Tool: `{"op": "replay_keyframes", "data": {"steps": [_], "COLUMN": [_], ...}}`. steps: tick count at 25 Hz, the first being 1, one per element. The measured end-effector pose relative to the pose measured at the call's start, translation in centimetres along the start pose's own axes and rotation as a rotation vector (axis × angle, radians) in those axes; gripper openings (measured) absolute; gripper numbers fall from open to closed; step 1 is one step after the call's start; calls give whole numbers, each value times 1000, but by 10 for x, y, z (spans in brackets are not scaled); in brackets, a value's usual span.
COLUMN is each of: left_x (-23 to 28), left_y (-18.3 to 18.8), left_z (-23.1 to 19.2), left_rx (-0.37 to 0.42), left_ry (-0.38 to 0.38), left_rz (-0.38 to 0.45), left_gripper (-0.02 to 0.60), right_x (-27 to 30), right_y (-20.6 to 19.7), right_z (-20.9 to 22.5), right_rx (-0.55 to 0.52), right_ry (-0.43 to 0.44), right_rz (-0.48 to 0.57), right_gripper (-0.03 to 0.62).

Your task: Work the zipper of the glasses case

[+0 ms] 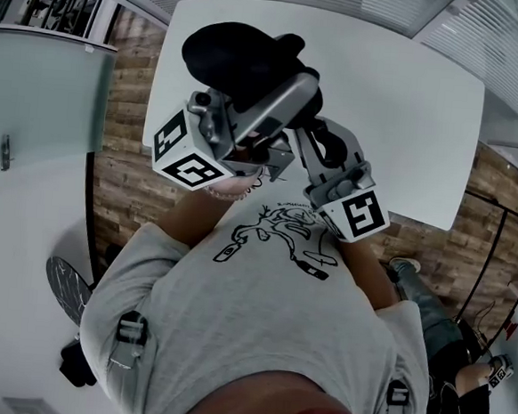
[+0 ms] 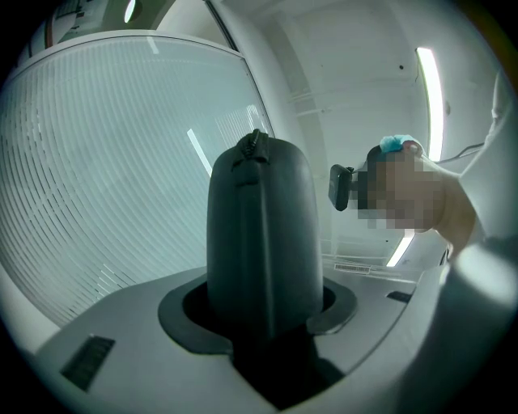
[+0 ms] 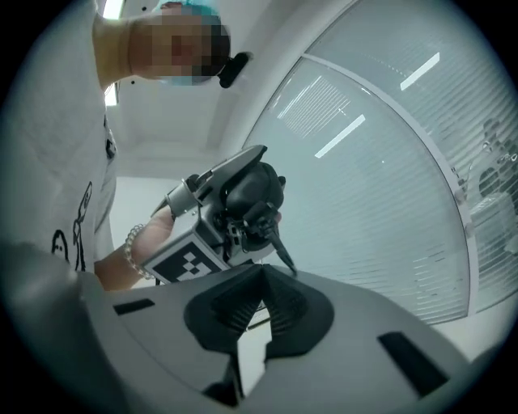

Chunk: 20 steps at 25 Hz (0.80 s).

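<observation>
In the head view the black glasses case [image 1: 239, 57] is raised over the white table [image 1: 408, 124], close to my chest. My left gripper [image 1: 277, 87] is shut on it. From the left gripper view the case [image 2: 263, 234] stands upright between the jaws of my left gripper [image 2: 261, 319], with its zipper pull [image 2: 254, 144] at the top. My right gripper [image 1: 306, 125] comes in from the right. Its jaws [image 3: 261, 271] are shut tip to tip. The case [image 3: 252, 190] and the left gripper [image 3: 214, 222] lie just beyond them, and the thin zipper pull [image 3: 283, 252] hangs just right of the tips, apparently not between them.
Wooden floor [image 1: 125, 146] surrounds the table. Ribbed glass partitions [image 2: 105, 178] stand close by. Another person's legs [image 1: 462, 352] show at the lower right. A dark fan-like object [image 1: 69, 289] sits on the floor at the left.
</observation>
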<state>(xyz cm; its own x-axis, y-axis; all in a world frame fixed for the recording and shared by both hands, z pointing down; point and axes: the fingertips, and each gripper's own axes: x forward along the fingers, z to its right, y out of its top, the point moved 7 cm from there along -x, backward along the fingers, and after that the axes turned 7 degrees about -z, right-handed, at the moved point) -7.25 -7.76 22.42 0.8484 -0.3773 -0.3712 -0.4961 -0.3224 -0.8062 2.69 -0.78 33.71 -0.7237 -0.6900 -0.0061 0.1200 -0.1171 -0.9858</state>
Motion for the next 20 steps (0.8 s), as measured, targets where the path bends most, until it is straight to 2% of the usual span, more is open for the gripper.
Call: {"op": "replay_keyframes", "data": {"steps": [4, 8, 15, 19, 20], "left_x": [0, -2, 2, 4, 4], "left_y": [-1, -4, -12, -16, -17], "left_z": [0, -1, -3, -7, -8], "left_rx": [35, 54, 74, 90, 94], "left_ry": [18, 33, 33, 40, 45], "left_rz": [-18, -34, -59, -82, -90], "left_gripper": [224, 224, 224, 224, 224], "right_x": [-6, -5, 3, 6, 7], "right_y": [10, 14, 18, 16, 15], "right_z": [-5, -9, -3, -2, -3], "right_rx": [20, 25, 13, -28, -41], "right_ry": [34, 60, 44, 38, 32], "right_rz": [52, 57, 15, -5, -7], "right_gripper": [34, 77, 74, 66, 34]}}
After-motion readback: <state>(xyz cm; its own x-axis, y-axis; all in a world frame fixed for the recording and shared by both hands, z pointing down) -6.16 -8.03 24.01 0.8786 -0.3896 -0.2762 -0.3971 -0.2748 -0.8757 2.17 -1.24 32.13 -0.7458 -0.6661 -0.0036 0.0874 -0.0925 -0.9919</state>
